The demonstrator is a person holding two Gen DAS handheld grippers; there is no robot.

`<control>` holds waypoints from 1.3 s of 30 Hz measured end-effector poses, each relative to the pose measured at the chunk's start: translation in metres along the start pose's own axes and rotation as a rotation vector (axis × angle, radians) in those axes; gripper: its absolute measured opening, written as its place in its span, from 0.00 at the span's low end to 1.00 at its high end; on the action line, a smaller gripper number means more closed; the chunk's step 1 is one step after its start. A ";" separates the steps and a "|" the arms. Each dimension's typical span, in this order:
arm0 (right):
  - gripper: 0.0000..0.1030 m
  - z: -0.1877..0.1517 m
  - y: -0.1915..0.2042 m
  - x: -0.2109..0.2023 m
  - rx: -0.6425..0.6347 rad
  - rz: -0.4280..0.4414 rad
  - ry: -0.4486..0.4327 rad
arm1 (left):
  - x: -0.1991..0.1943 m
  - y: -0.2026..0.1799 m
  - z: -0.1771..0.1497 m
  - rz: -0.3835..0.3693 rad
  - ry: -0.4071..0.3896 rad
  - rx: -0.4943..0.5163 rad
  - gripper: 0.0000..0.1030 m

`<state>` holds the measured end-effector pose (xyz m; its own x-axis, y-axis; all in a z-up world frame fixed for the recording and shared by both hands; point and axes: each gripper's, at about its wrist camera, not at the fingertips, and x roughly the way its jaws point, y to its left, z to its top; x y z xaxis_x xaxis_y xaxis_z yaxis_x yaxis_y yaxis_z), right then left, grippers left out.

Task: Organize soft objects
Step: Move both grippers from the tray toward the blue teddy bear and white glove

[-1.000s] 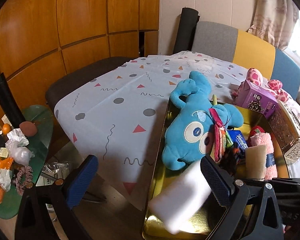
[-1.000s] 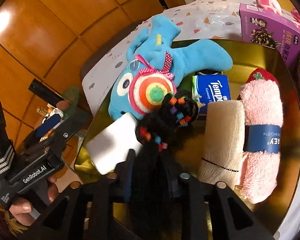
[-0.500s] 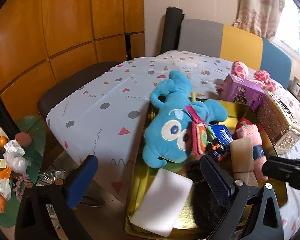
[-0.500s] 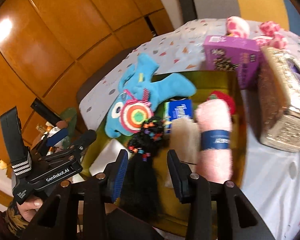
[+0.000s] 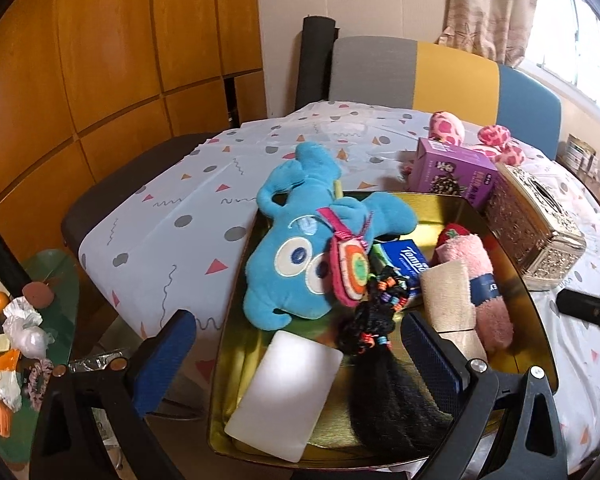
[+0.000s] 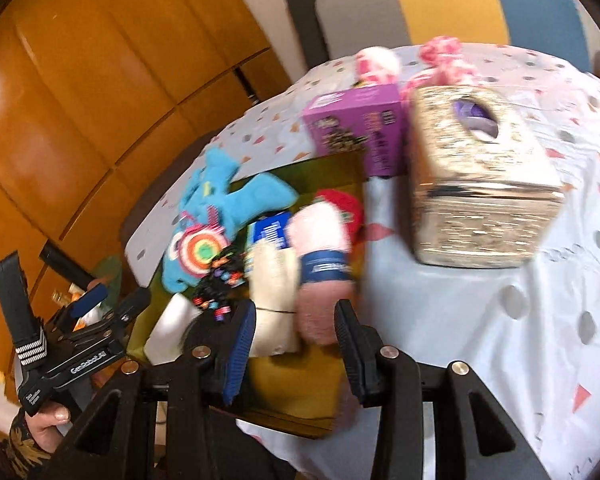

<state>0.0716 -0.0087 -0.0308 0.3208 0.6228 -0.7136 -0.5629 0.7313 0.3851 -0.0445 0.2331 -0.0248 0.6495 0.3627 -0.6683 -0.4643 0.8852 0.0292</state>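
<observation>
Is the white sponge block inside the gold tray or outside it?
Inside. The white sponge block lies flat on the gold tray floor, at its near corner, below the blue plush.

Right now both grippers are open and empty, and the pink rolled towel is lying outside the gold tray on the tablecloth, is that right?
Not quite. The pink rolled towel lies inside the gold tray, beside the beige roll, as the left wrist view shows. The rest holds: the left gripper and right gripper are both open and empty.
</observation>
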 end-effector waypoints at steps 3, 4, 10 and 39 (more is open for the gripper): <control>0.40 0.000 -0.018 -0.014 0.036 -0.050 -0.031 | -0.002 -0.006 0.001 -0.016 -0.004 0.018 1.00; 0.40 -0.001 -0.025 -0.018 0.049 -0.066 -0.041 | -0.003 -0.009 0.003 -0.031 -0.005 0.029 1.00; 0.40 -0.007 -0.076 -0.054 0.173 -0.184 -0.114 | -0.012 -0.032 0.011 -0.081 -0.045 0.093 1.00; 0.43 -0.098 -0.231 -0.298 0.681 -0.554 -0.617 | -0.048 -0.357 0.001 -0.728 0.111 0.613 1.00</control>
<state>0.0317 -0.3907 0.0358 0.8377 0.0501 -0.5438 0.2615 0.8374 0.4800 0.0907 -0.1005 -0.0025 0.5791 -0.3381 -0.7419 0.4470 0.8926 -0.0578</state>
